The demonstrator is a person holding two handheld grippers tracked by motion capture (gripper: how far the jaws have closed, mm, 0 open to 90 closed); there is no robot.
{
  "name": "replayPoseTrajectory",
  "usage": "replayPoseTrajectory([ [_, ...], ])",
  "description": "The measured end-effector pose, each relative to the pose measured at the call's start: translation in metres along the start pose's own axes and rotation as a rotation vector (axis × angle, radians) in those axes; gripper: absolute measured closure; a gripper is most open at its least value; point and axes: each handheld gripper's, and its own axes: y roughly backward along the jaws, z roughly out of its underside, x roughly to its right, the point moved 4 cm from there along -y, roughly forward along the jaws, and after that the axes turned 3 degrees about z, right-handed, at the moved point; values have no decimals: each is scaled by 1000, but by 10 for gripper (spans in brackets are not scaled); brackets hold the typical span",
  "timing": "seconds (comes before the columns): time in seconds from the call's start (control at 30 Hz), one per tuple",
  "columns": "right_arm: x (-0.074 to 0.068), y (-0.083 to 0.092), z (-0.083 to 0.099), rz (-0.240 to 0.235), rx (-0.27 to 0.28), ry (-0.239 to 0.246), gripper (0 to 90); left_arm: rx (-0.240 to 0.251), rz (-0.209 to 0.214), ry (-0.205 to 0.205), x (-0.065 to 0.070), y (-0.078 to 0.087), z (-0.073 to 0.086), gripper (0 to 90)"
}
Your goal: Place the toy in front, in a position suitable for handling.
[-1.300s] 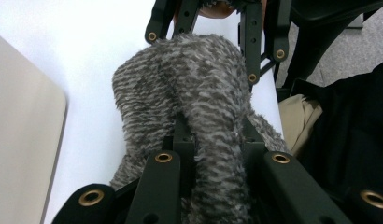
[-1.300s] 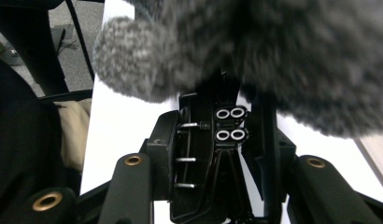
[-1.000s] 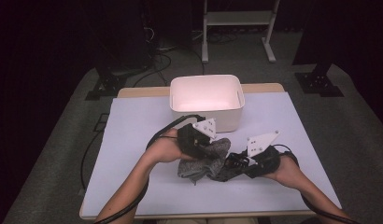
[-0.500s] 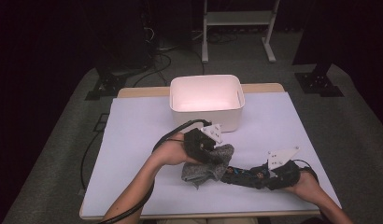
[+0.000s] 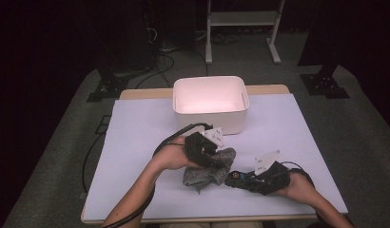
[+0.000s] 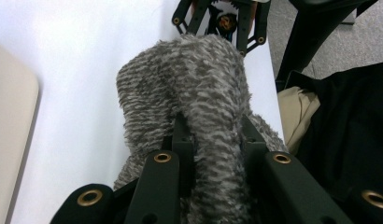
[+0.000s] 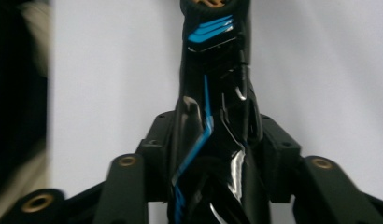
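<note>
A grey fuzzy cloth [image 5: 207, 172] lies bunched on the white table cover [image 5: 145, 133] near the front. My left gripper [image 5: 213, 158] is shut on its upper fold, and in the left gripper view the cloth [image 6: 189, 79] bulges up between the pads of that gripper [image 6: 213, 135]. My right gripper [image 5: 248, 180] lies low just right of the cloth, pointing at it. It grips a black glossy packet with blue stripes [image 7: 213, 56], whose tip [image 5: 232, 177] nearly touches the cloth. The jaws of the right gripper [image 7: 215, 140] have just been opening a little, with the packet still between them.
A white rectangular bin [image 5: 209, 116] stands behind the cloth at the table's middle. The left gripper's cable [image 5: 171, 137] loops across the cover. Dark stands and cables sit on the floor beyond the table. The right hand is near the front edge.
The right gripper has sunk toward the table and drawn back to the front right with the black packet. The left gripper and the cloth have stayed about where they were.
</note>
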Motion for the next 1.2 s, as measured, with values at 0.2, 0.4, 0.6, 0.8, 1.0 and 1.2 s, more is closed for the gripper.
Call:
replayPoseTrajectory([
  [0.2,0,-2,-6,-1,21,23,555,12,-18,32,-2,10,14,744],
  [0.4,10,-17,-44,-19,59,75,554,21,-49,69,-3,30,31,745],
  [0.6,26,-47,-86,-76,77,96,554,40,-103,134,-9,52,62,744],
  [0.8,33,-69,-94,-77,68,84,551,65,-146,231,-19,64,101,744],
  [1.0,28,-70,-92,-133,95,20,480,66,-157,280,-20,65,123,739],
  [1.2,19,-64,-93,-134,103,1,405,64,-148,278,-17,63,125,729],
])
